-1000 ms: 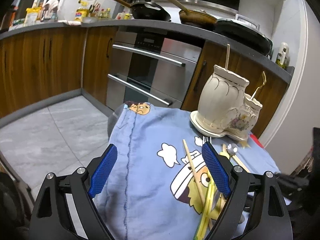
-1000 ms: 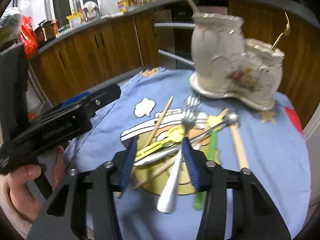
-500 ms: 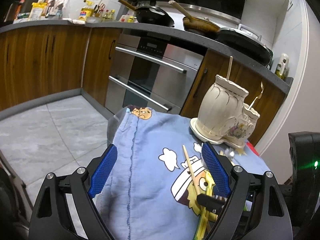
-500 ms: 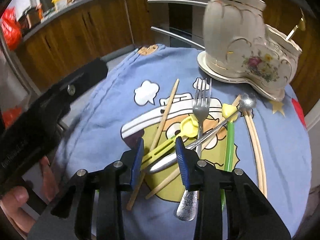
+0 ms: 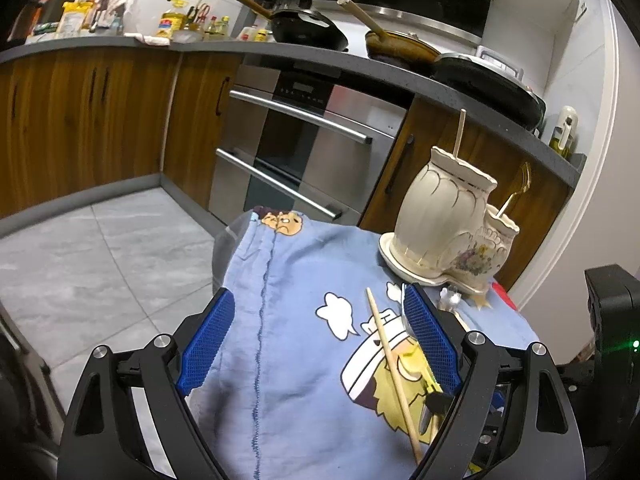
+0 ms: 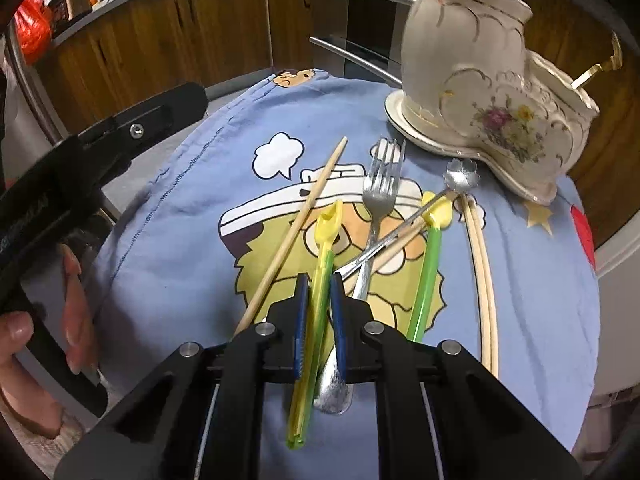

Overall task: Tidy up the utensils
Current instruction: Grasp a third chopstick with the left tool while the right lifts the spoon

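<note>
Right gripper (image 6: 319, 280) was closing on the yellow-green pick (image 6: 316, 300) at this moment, its blue pads (image 6: 301, 320) narrowed from a loose straddle a second earlier to the pick's thin stem, which lay between them and ran out past both ends. Whether the pads already pressed it, the view could not quite settle; they looked to be touching. At far left of that view, a hand (image 6: 24, 332) held the left gripper (image 5: 316, 344), which kept its place over the blue cloth (image 6: 168, 200) with jaws wide and nothing between them, only bare cloth and a chopstick (image 5: 394, 376) lying near its right finger. Moving right across the cloth, the pile lay much as before: a chopstick beside the pick, a fork (image 6: 378, 208) crossing a long metal spoon (image 6: 404, 232), a second green pick (image 6: 426, 276), and a pair of chopsticks (image 6: 482, 280) side by side. Beyond them, at the cloth's far right edge, stood the ceramic holder (image 6: 472, 80), with a chopstick (image 5: 459, 132) in its taller cup and a gold spoon (image 5: 516, 188) in its lower one. The closing suggested one piece had been singled out; lifting it to the holder looked like the next step, with most of the pile still unsorted.
</note>
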### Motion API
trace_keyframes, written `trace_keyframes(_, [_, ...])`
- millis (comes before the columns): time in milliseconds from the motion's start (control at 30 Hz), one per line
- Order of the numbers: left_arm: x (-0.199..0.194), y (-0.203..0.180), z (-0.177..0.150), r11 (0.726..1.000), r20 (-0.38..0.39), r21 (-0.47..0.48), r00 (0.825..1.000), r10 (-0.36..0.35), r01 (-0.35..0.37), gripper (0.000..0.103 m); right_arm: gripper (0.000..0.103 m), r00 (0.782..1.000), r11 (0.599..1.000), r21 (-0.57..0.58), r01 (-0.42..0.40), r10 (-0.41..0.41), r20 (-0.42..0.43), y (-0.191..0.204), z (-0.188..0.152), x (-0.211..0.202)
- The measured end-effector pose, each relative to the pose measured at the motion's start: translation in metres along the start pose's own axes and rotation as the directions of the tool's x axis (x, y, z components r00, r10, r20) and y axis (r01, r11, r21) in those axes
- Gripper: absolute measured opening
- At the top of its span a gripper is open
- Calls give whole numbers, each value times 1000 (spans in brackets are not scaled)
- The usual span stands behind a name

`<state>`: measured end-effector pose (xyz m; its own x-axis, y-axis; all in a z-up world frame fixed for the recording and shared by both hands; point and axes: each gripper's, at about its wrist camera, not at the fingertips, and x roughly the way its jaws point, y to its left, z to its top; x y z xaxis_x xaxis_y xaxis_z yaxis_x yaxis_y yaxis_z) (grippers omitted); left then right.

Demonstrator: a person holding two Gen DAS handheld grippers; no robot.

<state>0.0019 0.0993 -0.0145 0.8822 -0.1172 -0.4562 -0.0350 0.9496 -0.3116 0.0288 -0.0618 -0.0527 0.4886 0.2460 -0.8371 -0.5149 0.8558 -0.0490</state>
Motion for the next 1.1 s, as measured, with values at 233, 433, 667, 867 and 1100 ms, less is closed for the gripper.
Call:
trace_keyframes(233, [2, -3, -1, 1000, -9, 17, 1000, -8, 8, 86, 9, 998, 1000, -10, -22, 23, 54, -4, -6, -9])
trace_keyframes(433, [8, -11, -4, 998, -47, 56, 999, -12, 15, 86, 9, 980, 995, 65, -76, 62, 190, -31, -16, -39])
trace_keyframes(667, [17, -33, -13, 990, -153, 134, 988, -27, 47, 79, 9, 929, 985, 142, -97, 39, 368, -75, -26, -66])
trace_keyframes(867, [29, -57, -19, 969, -263, 246, 963, 56, 11, 46, 9, 905, 986, 140, -96, 27, 425, -93, -30, -70])
trace_keyframes(1100, [54, -73, -17, 959, -430, 278, 900, 68, 61, 27, 9, 888, 978, 157, -140, 54, 456, -114, -33, -66])
